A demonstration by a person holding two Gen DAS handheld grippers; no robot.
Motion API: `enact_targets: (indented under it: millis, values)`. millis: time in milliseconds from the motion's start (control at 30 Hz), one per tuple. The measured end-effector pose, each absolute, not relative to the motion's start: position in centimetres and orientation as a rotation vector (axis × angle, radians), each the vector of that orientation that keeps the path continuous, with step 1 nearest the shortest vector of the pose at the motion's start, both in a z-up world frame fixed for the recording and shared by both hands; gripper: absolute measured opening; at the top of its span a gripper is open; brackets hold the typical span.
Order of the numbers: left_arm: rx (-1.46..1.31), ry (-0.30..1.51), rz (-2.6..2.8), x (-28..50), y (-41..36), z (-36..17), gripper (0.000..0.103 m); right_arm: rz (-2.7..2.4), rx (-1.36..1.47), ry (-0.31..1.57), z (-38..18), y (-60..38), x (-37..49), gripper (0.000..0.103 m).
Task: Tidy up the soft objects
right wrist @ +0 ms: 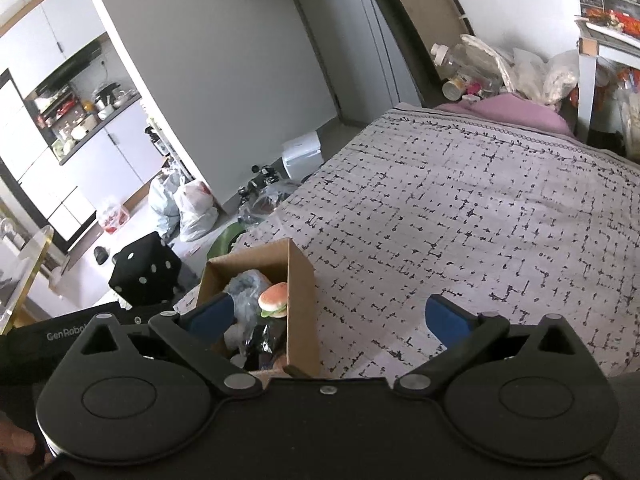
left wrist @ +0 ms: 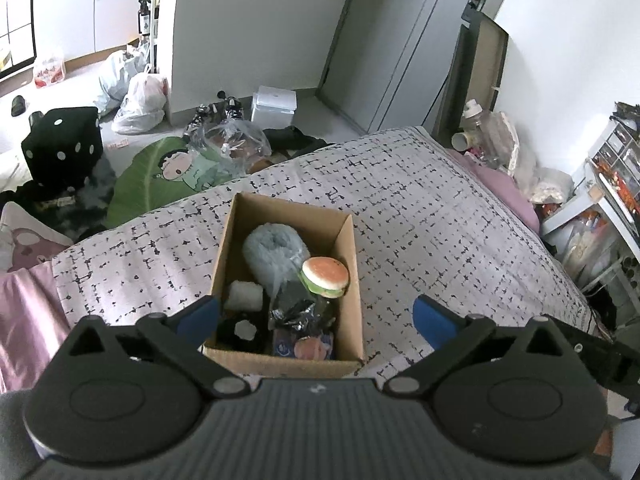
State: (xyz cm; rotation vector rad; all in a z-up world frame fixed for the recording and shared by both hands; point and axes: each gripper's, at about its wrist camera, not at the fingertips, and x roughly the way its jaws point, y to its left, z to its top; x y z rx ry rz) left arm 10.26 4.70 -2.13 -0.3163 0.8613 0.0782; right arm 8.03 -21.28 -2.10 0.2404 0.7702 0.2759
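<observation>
The box [left wrist: 286, 280] sits on the bed [left wrist: 440, 208], near its front edge, and it looks well filled: the bedspread around it shows no loose soft things in either view, so the gathering seems mostly or wholly done. What is left, if anything, is likely tidying the contents or moving the box (a guess from how things lie).

Counted inside the box: one fluffy grey-blue plush [left wrist: 274, 254] at the far end, one burger toy [left wrist: 325, 278] against the right wall, one white pad [left wrist: 245, 295] at the left, one crinkled dark bag [left wrist: 296, 314] in the middle, one dark round thing with a pale hexagon [left wrist: 245, 330] at the near left, and one blue-and-peach item [left wrist: 304, 346] at the near end. More may lie underneath; that is hidden.

The left tongs [left wrist: 316, 320] hover over the box's near end, spread wide and holding nothing. The right tongs [right wrist: 328, 320] stand just right of the box, likewise wide apart and empty.
</observation>
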Motion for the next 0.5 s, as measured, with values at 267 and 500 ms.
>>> enact_targets:
  millis: [267,500]
  values:
    - [-0.295,0.827,0.081,8.0,3.4,0.0,0.102,0.264,0.214,0.775,-1.5,-23.1,6.6,0.103]
    - [-0.268,0.815,0.11,6.3,2.4,1.2,0.103,0.257,0.138,0.781,-1.2,-23.7,5.2,0.103]
